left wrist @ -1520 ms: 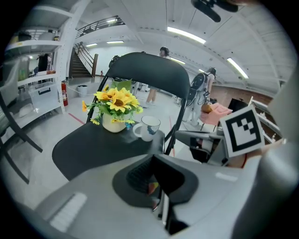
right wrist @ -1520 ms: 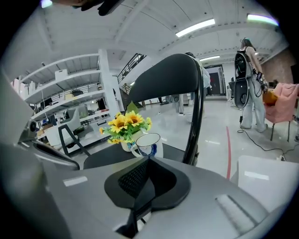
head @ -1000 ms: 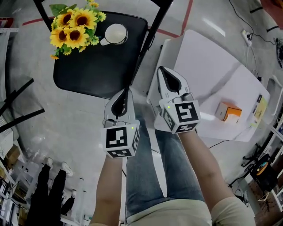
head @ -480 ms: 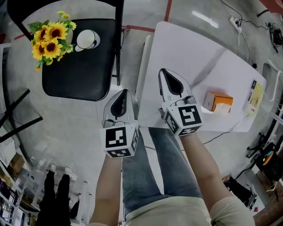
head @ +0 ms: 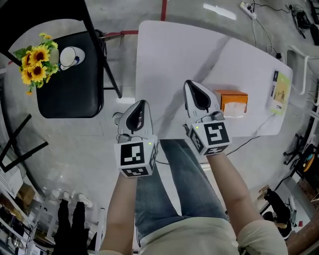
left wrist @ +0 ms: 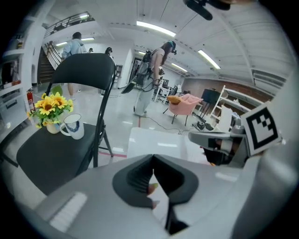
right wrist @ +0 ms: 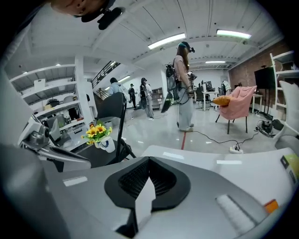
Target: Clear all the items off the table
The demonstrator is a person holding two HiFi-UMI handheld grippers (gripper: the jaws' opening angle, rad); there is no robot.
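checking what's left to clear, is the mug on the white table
No, the mug sits on the black chair seat beside the sunflowers, off the white table.

Large open-plan lab or studio workspace. Indicators: glossy grey floor marked with red tape lines, ceiling strip lights, stocked shelving, staircase, brick wall, floor-level power strip, person wearing backpack equipment.

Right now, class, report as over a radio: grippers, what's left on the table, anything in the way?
Status: left gripper and right gripper shut, empty. On white table: orange box, leaflet. Nothing blocking the box.
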